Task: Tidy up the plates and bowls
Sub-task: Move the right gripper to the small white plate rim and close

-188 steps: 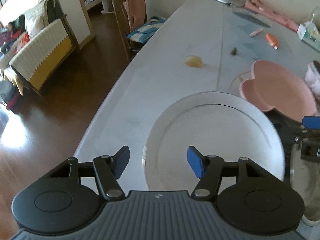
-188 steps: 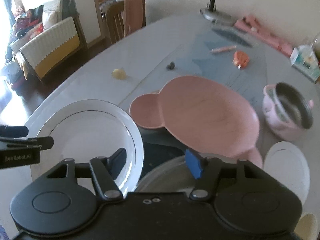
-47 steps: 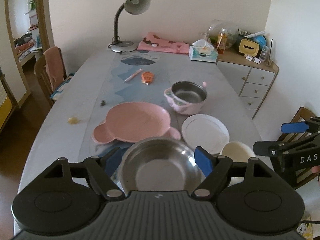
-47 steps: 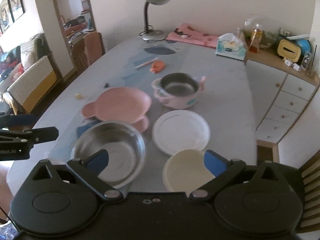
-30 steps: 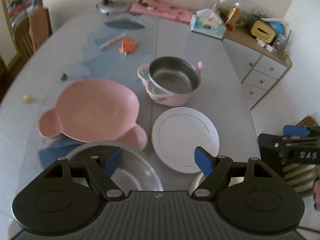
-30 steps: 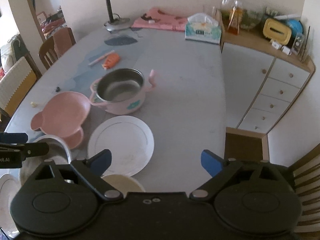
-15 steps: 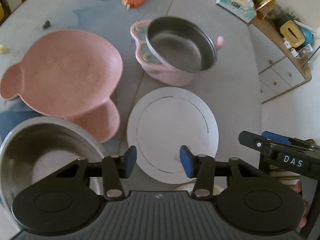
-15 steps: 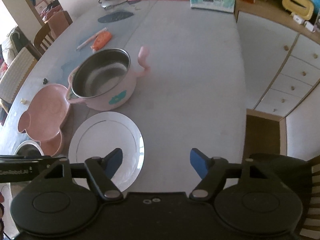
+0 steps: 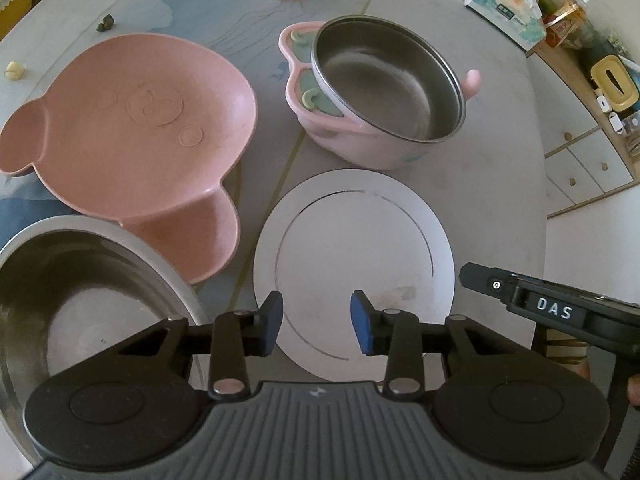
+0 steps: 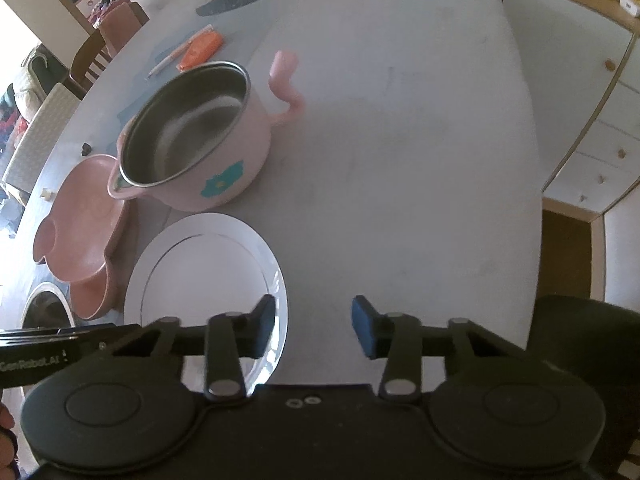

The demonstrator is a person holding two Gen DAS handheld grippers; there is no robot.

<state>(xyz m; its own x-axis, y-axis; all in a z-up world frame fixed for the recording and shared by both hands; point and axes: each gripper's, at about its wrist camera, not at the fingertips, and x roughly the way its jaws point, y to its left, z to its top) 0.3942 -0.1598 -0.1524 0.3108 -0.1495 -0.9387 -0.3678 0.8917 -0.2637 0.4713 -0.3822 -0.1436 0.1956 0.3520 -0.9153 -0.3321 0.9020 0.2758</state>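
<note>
Partly open left claw (image 9: pixel 316 322), empty

Home dining room, probably.
Dining table (image 10: pixel 400 160) held a tissue box (image 9: pixel 506 10); wooden chair (image 10: pixel 94 56), drawer cabinet (image 10: pixel 592 128) alongside.

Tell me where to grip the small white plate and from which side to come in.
Grip the white plate at its near rim, coming in low from the table's near edge, where the left gripper hovers open. The plate lies flat and thin, so one finger probably has to slide under the rim. The pink bear plate and pink pot crowd the other sides.
</note>
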